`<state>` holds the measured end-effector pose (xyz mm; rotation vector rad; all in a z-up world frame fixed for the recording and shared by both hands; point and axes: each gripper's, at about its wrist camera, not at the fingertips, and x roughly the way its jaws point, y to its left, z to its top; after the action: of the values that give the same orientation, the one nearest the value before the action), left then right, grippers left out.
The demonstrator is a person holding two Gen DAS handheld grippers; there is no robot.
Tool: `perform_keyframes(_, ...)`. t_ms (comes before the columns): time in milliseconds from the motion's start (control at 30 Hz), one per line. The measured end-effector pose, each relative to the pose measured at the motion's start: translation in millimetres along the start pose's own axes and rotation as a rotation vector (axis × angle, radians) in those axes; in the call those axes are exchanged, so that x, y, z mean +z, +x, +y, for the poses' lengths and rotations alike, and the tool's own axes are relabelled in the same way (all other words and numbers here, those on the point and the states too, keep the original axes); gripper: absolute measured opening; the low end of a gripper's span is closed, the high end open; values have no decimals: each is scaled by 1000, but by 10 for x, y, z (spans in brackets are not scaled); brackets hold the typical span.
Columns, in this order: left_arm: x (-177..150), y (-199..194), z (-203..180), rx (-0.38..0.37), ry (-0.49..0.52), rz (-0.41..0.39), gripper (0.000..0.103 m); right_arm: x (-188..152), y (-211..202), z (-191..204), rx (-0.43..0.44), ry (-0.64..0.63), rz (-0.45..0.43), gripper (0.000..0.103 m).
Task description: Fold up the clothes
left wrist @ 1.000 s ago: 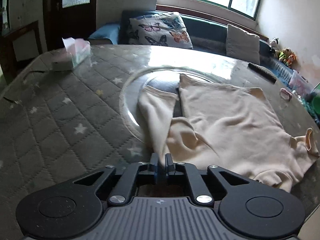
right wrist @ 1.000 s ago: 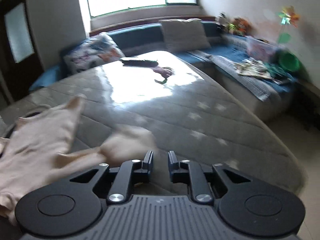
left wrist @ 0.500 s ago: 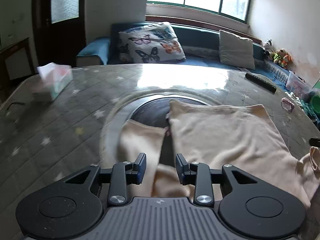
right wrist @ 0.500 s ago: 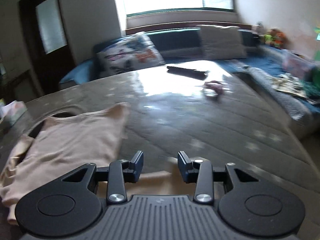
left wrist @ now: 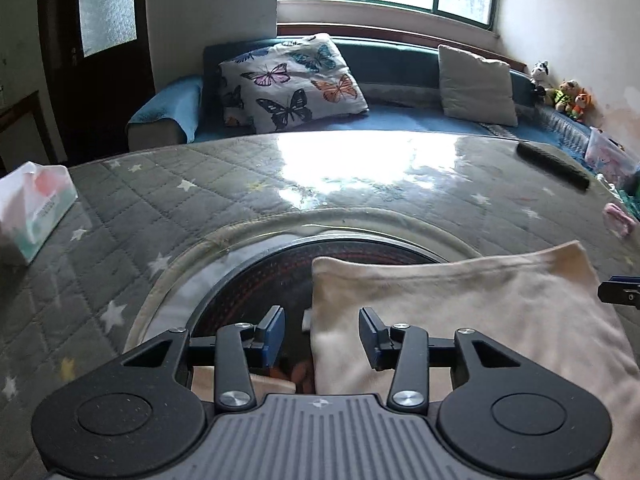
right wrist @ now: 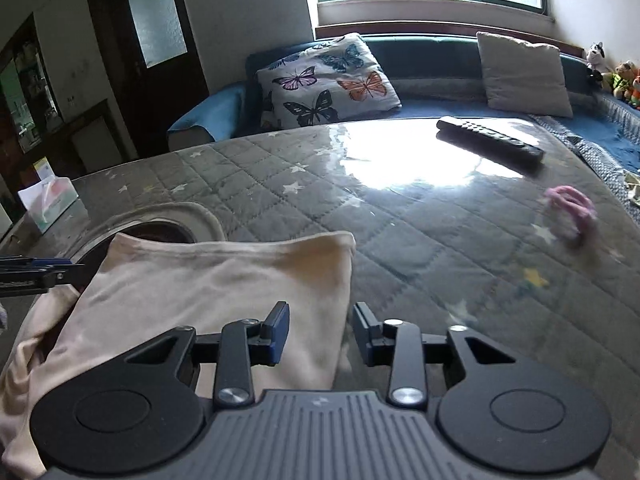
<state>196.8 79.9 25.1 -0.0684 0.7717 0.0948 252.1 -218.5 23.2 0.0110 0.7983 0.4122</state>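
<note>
Home living room, sofa (left wrist: 400,116), butterfly cushion (left wrist: 292,80), stuffed toys (left wrist: 568,96)

Cream garment (left wrist: 460,320) near hem hidden behind gripper body, tissue box (left wrist: 28,212) cut by left edge, pink item (right wrist: 570,208) blurred beyond identification.

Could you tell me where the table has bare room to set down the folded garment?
Free: the quilted stretch between the cream garment and the remote control, and the strip between the tissue box and the round glass inset. Crowded: the right edge, by the pink item.
</note>
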Motion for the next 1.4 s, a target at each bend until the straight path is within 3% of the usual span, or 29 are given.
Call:
perform_keyframes(67,19,79,20,-8,-3,10,42,35,105,17,-2,-1,2,32)
perform_keyframes(100,25,115,30,-14,-3,14,36,62,152,15,-3,0,4,29)
perform_keyframes(133,32,144,46,-23,-1,19,21,81,192,11,1,1,7,26)
perform_keyframes(233,21,178,54,-49,17,2,3,110,278,16,1,-4,12,16)
perform_keyframes(267,12,173,44,-43,37,-12,3,119,298,17,1,-4,12,9)
perform_keyframes(367,41,172,35,-7,64,-47,2,162,359,38,-9,-9,4,2)
perform_keyframes(767,261,472,197,61,26,-39,2,469,789,110,-21,-19,6,1)
perform_keyframes(967,240,325,250,64,22,-45,7,537,728,210,-12,-40,14,5)
perform_keyframes(1067,157,160,252,57,40,-44,15,482,555,303,2,-77,22,9)
perform_keyframes(1133,79,19,278,56,48,-55,33,432,426,380,17,-98,31,17)
perform_keyframes(1200,-3,-157,347,64,40,-80,44,348,278,467,41,-127,38,34)
perform_keyframes(1400,-192,-583,761,142,-45,-121,55,-77,-84,749,106,-216,64,51)
